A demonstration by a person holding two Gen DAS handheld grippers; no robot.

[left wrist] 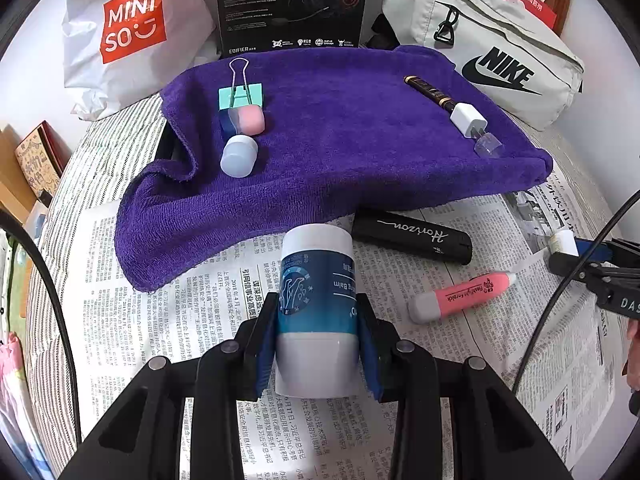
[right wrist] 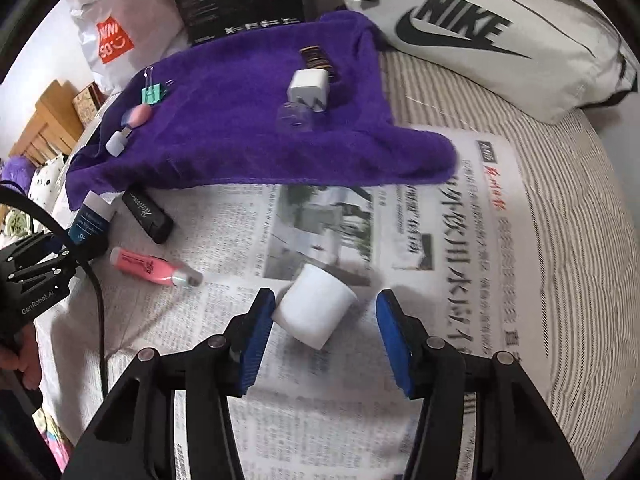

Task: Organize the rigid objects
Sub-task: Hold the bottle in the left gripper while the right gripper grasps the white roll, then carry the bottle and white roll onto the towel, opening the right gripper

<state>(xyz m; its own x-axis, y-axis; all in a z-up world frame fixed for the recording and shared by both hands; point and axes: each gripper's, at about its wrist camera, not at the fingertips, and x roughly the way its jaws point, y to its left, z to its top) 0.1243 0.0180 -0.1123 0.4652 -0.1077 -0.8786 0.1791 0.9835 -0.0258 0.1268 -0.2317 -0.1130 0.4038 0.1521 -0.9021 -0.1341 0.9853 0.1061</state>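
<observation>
My left gripper (left wrist: 316, 316) is shut on a white and blue balm tube (left wrist: 318, 296), held over the newspaper (left wrist: 168, 312); it also shows in the right wrist view (right wrist: 90, 220). My right gripper (right wrist: 326, 320) is open around a white cap (right wrist: 314, 310) that lies on the newspaper (right wrist: 460, 240), touching the left pad. A purple towel (left wrist: 340, 132) carries a teal binder clip (left wrist: 242, 94), a pink and blue eraser (left wrist: 244, 120), a pale cap (left wrist: 239, 156), a dark pen (left wrist: 430, 92), a white charger (left wrist: 468, 119) and a clear cap (left wrist: 488, 145).
A black Horizon case (left wrist: 412, 236) and a pink highlighter (left wrist: 460, 296) lie on the newspaper near the towel's front edge. Behind the towel stand a Miniso bag (left wrist: 132, 28), a black box (left wrist: 292, 4) and a Nike bag (left wrist: 492, 52). Striped bedding (right wrist: 560, 200) lies under everything.
</observation>
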